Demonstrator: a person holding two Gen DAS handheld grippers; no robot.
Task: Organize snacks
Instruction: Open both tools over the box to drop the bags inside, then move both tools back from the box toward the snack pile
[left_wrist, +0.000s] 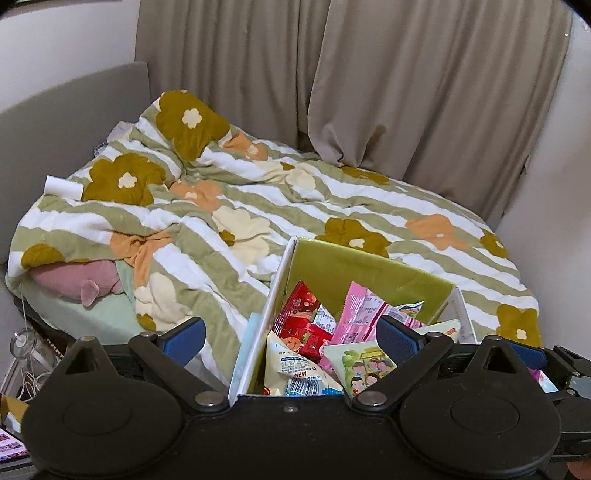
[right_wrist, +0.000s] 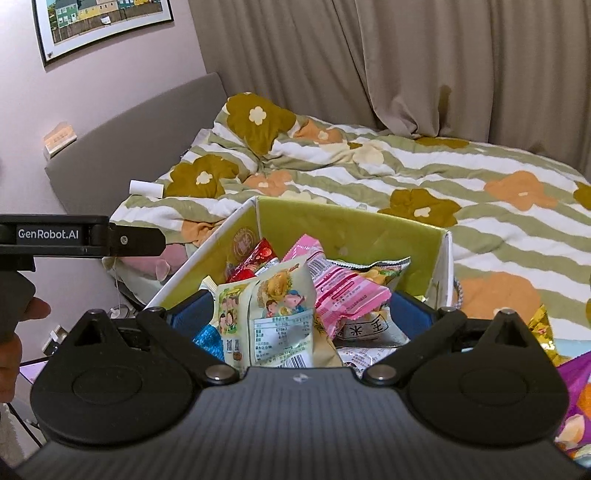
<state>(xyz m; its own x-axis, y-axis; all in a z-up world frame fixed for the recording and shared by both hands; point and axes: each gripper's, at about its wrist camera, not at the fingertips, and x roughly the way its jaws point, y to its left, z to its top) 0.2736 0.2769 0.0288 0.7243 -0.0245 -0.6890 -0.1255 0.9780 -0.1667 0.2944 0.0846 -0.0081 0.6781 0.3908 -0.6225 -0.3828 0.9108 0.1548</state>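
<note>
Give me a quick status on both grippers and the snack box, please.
Left gripper open, empty, over the snack box. Right gripper open around a cream cartoon packet, grip not confirmed. Box packed with snacks; nothing blocking.

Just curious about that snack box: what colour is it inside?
The box is yellow-green inside, with white outer walls; the right wrist view shows it best.

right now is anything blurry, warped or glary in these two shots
Left wrist view: fisheye bends the bed edge into a curve; dark vignette in the top corners; lighting soft, no glare. Right wrist view: the picture frame leans with distortion; print on the snack packet stays readable; shadows faint.
</note>
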